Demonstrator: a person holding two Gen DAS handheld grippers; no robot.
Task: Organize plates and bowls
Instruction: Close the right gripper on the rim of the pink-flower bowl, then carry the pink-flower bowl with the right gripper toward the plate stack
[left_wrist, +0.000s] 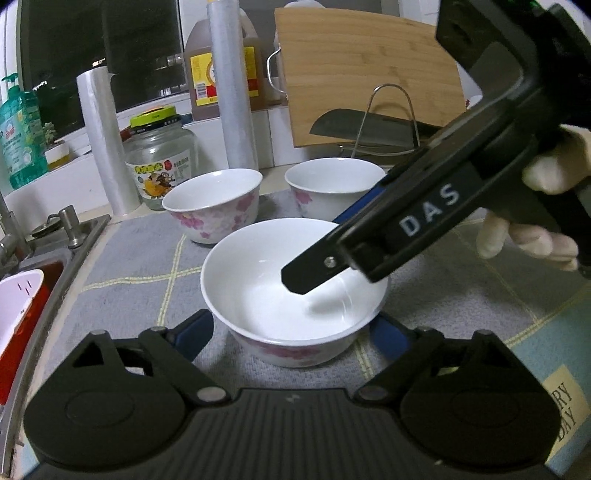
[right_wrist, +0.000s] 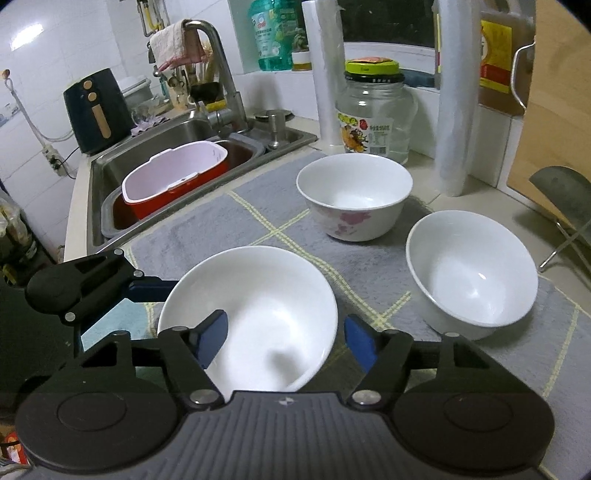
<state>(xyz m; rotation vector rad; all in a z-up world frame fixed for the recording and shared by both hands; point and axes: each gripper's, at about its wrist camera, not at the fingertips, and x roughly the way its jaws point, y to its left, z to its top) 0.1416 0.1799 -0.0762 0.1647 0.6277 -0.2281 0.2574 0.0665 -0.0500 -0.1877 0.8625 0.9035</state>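
Note:
Three white bowls with pink flowers stand on a grey mat (left_wrist: 129, 258). The nearest bowl (left_wrist: 291, 284) sits between the open fingers of my left gripper (left_wrist: 291, 332), which flank its sides. My right gripper (right_wrist: 284, 343) is open over the same bowl (right_wrist: 258, 314), one finger inside it, the other outside its right rim; in the left wrist view its finger (left_wrist: 314, 269) dips into the bowl. Two more bowls stand behind, one at the left (left_wrist: 214, 203) (right_wrist: 354, 192) and one at the right (left_wrist: 332, 188) (right_wrist: 469, 269).
A steel sink (right_wrist: 110, 177) with a red and white tub (right_wrist: 177, 181) lies left of the mat. A glass jar (left_wrist: 162, 162), plastic rolls (left_wrist: 99, 140), an oil bottle (left_wrist: 221, 62), a cutting board (left_wrist: 369, 74) and a cleaver on a rack (left_wrist: 369, 129) stand behind the bowls.

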